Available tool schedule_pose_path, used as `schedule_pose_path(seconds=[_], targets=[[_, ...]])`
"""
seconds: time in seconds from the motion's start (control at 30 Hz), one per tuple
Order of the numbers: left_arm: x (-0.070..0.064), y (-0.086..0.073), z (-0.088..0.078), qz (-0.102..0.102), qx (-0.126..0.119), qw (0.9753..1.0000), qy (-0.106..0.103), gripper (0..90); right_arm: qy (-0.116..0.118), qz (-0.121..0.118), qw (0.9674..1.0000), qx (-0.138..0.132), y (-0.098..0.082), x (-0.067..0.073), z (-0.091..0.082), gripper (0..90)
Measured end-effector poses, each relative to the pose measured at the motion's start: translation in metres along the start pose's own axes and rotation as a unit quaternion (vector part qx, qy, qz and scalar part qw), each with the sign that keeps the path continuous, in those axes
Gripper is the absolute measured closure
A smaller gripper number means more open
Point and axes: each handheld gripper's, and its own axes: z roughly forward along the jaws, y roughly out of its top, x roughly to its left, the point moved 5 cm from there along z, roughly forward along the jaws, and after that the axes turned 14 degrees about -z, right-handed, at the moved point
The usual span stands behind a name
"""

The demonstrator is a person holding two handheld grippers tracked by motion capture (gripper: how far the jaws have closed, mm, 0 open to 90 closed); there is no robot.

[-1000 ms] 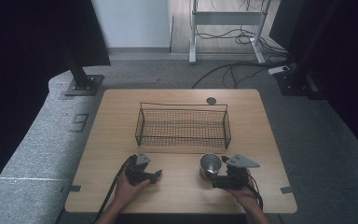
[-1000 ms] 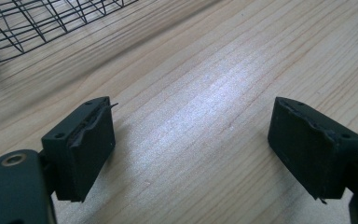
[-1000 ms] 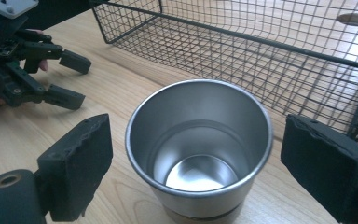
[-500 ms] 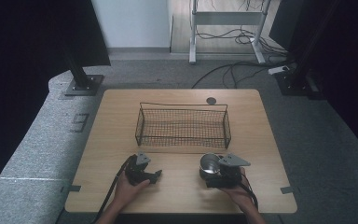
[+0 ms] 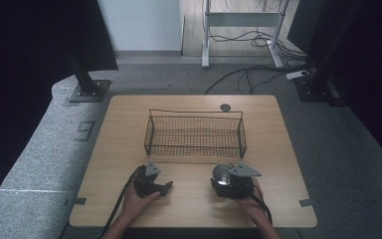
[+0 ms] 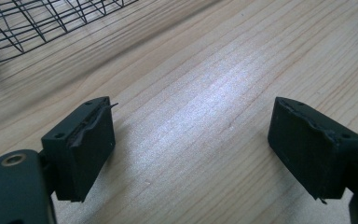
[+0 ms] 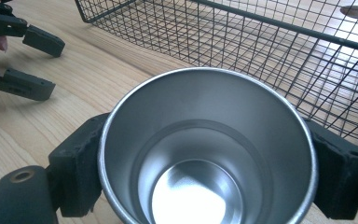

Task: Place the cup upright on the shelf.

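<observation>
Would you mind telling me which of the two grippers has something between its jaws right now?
The right gripper: its jaws sit on either side of the metal cup. The left gripper has its jaws spread wide over bare table.

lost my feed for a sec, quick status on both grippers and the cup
Left gripper open, jaws apart over bare table. Right gripper shut on steel cup, upright, empty. Wire basket just beyond, nothing between.

Right gripper (image 5: 222, 180) now around cup (image 5: 222, 173).
</observation>
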Motion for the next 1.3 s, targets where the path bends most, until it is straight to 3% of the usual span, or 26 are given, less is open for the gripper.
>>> schedule_pose_path(seconds=[0.27, 0.5, 0.83, 1.13, 1.3], targets=[[0.000, 0.000, 0.000, 0.000, 0.000, 1.0000, 0.000, 14.5, 0.012, -0.005, 0.9999, 0.008, 0.002, 0.000, 0.000, 13.5], [0.000, 0.000, 0.000, 0.000, 0.000, 1.0000, 0.000, 14.5, 0.036, -0.002, 0.9993, -0.008, 0.006, 0.002, -0.002, 13.5], [0.000, 0.000, 0.000, 0.000, 0.000, 1.0000, 0.000, 14.5, 0.037, 0.004, 0.9984, -0.042, 0.025, -0.006, -0.017, 13.6], [0.000, 0.000, 0.000, 0.000, 0.000, 1.0000, 0.000, 14.5, 0.034, -0.005, 0.9979, -0.055, 0.045, -0.012, -0.023, 13.6], [0.000, 0.000, 0.000, 0.000, 0.000, 1.0000, 0.000, 14.5, 0.053, -0.011, 0.9968, -0.058, 0.056, -0.012, -0.025, 13.6]])
